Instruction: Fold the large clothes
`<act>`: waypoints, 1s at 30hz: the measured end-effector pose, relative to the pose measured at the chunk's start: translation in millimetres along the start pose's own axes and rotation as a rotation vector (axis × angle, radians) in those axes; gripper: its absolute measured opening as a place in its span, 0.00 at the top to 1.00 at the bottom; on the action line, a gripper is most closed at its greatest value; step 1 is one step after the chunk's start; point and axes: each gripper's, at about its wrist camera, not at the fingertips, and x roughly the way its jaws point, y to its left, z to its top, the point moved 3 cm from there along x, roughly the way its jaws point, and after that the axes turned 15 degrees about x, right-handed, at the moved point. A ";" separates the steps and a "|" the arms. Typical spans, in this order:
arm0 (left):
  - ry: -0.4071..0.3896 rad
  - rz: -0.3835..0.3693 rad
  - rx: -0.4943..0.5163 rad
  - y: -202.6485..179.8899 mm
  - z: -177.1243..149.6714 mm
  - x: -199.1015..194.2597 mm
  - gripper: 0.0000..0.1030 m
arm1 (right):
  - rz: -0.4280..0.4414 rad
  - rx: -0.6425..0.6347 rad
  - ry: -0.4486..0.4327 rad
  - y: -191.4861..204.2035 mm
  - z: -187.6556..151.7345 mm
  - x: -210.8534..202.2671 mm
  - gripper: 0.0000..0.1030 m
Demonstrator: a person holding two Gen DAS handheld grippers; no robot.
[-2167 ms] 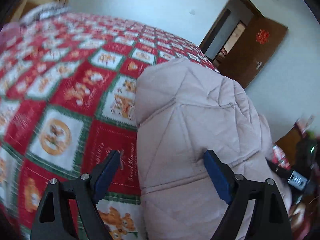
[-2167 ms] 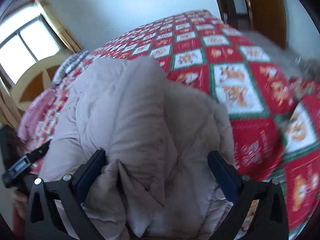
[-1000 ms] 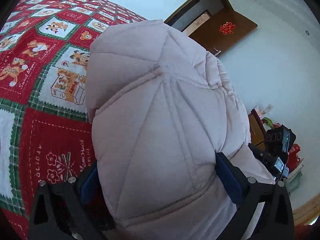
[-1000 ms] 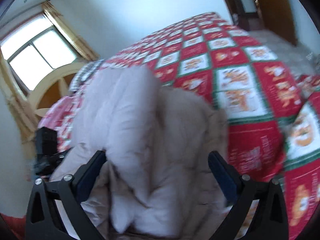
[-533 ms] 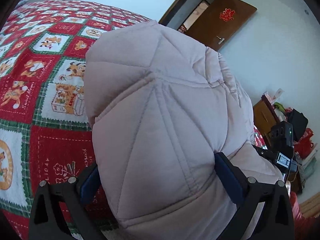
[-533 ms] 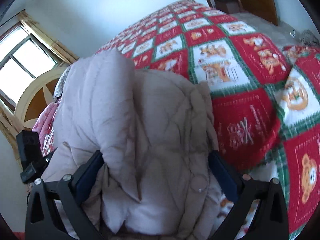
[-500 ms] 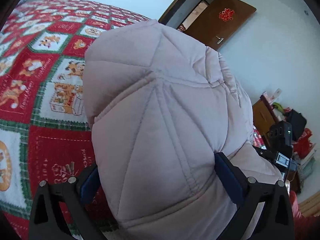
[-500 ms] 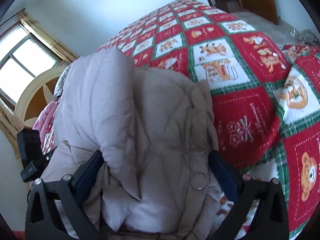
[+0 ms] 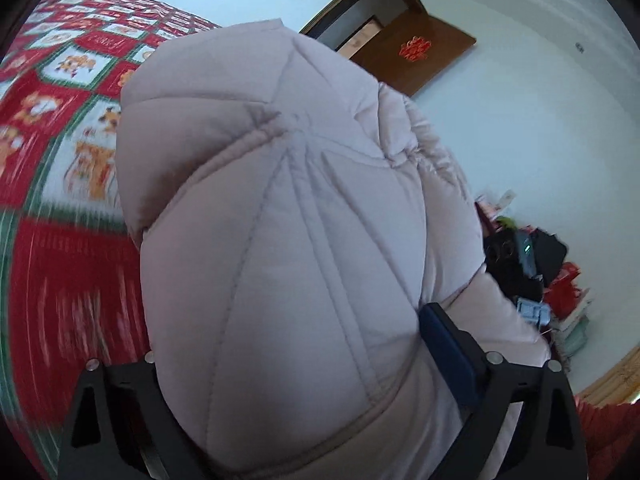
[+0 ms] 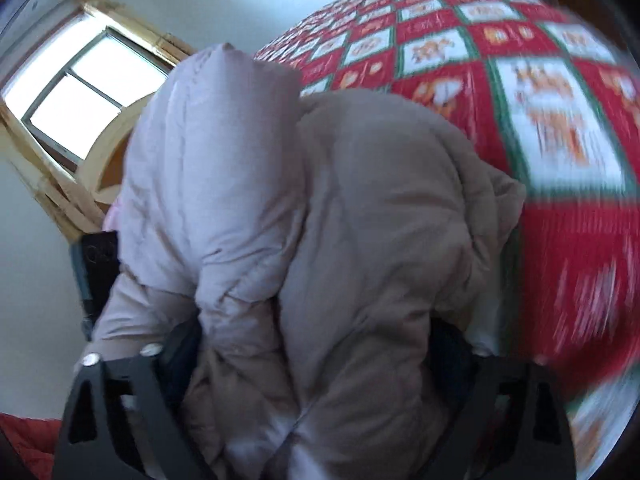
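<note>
A pale pink-beige quilted puffer jacket [image 9: 280,200] lies bunched on the bed and fills both views. My left gripper [image 9: 292,336] straddles a thick fold of it. The jaws are closing, the blue right pad [image 9: 440,340] presses into the fabric, and the left pad is hidden under the bulge. In the right wrist view the jacket [image 10: 360,200] is heaped between the jaws of my right gripper [image 10: 316,332], which are also closing. Both its dark pads sink into the padding.
A red, white and green Christmas quilt [image 9: 60,260] covers the bed [image 10: 560,80]. A brown door [image 9: 416,56] stands open behind. Bags and clutter [image 9: 560,280] sit by the wall. A window [image 10: 80,92] and a wooden headboard [image 10: 116,152] are at the left.
Both grippers have pushed further onto the jacket, which now bulges higher between the jaws. The right jaws have narrowed clearly, the left slightly. Both views have swung and blurred.
</note>
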 end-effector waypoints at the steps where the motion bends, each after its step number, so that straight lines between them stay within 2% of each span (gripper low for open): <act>1: -0.020 -0.020 -0.005 -6.4 -6.8 -8.4 0.06 | 0.022 0.010 0.002 0.2 -10.7 -3.3 0.19; 5: -0.079 -0.092 0.006 -41.7 -27.8 -40.3 0.06 | 0.170 0.052 0.007 7.8 -65.0 -18.2 0.21; 7: -0.091 -0.111 0.028 -60.4 -28.1 -49.8 0.06 | 0.274 0.072 -0.007 16.3 -85.0 -31.3 0.24; 9: -0.103 -0.127 0.059 -82.2 -20.9 -55.8 0.06 | 0.343 0.069 -0.031 27.5 -97.8 -44.8 0.26; 12: -0.132 -0.158 0.119 -111.0 -5.9 -67.2 0.06 | 0.390 0.043 -0.085 46.8 -111.8 -70.7 0.28; 15: -0.159 -0.219 0.186 -141.0 19.4 -63.3 0.06 | 0.418 0.003 -0.162 63.3 -121.4 -116.2 0.28; 20: -0.189 -0.398 0.290 -210.7 60.7 -35.6 0.06 | 0.350 -0.070 -0.355 79.4 -129.0 -214.5 0.29; 22: -0.172 -0.478 0.327 -242.5 78.7 -4.6 0.06 | 0.283 -0.072 -0.439 75.3 -132.9 -258.7 0.29; 25: -0.121 -0.537 0.353 -267.8 94.1 48.9 0.06 | 0.204 -0.038 -0.529 55.1 -131.3 -299.7 0.29; 27: -0.055 -0.514 0.372 -277.2 99.0 95.9 0.06 | 0.154 0.039 -0.568 23.4 -123.9 -314.9 0.29; 29: 0.001 -0.457 0.390 -279.2 92.7 120.9 0.06 | 0.124 0.109 -0.583 -13.0 -112.3 -313.8 0.29; 30: 0.046 -0.396 0.405 -274.7 90.7 148.3 0.06 | 0.108 0.145 -0.587 -34.7 -104.1 -308.6 0.29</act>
